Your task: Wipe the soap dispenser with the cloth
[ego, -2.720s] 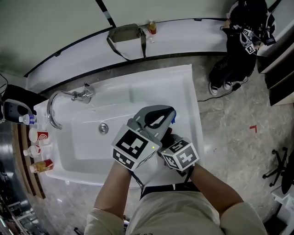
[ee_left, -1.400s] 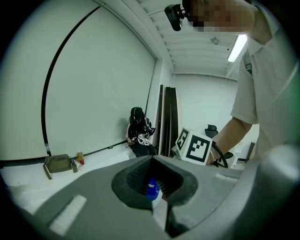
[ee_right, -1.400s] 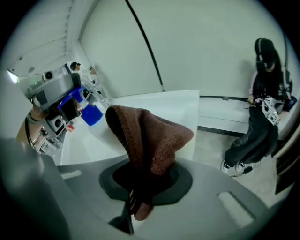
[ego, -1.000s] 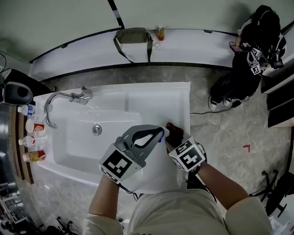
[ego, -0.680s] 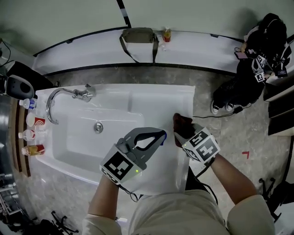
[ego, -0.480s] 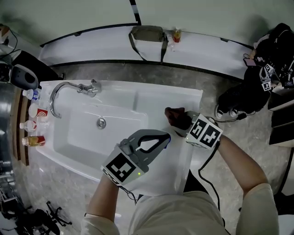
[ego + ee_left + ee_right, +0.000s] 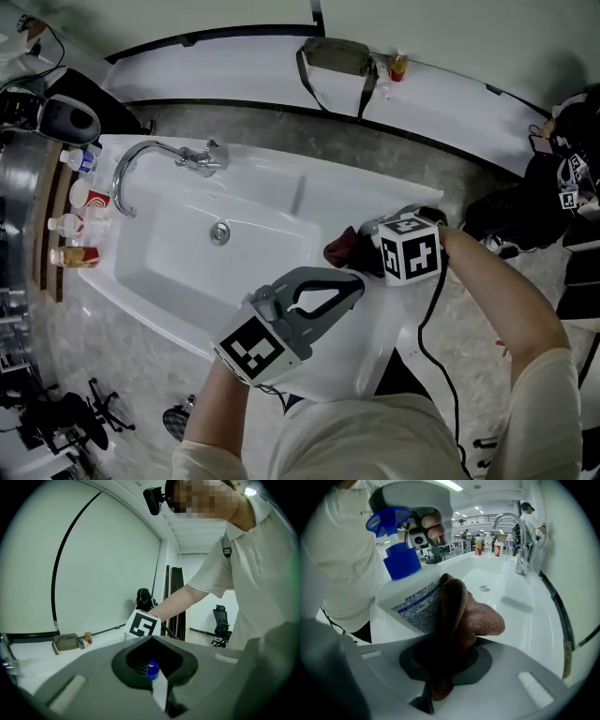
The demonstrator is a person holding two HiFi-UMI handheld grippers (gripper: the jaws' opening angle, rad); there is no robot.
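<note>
The soap dispenser (image 7: 408,603) is a white bottle with a blue pump (image 7: 398,550) and a printed label. My left gripper (image 7: 352,281) is shut on it near the sink's front right corner, and the blue pump top (image 7: 151,668) shows between its jaws. My right gripper (image 7: 364,249) is shut on a brown cloth (image 7: 339,249). In the right gripper view the cloth (image 7: 461,613) bulges out of the jaws and lies against the bottle's label side. In the head view the bottle's body is hard to tell from the white sink.
A white sink (image 7: 178,267) with a chrome faucet (image 7: 150,155) lies to the left. Small bottles and cups (image 7: 70,225) line its left edge. A bag (image 7: 337,54) and a drink bottle (image 7: 398,66) sit on the back ledge. A cable (image 7: 427,314) trails from my right gripper.
The two grippers were pressed together, then my right gripper drew away to the upper right with the cloth. The cloth now sits just above the left gripper's tip. The head view has swung.
</note>
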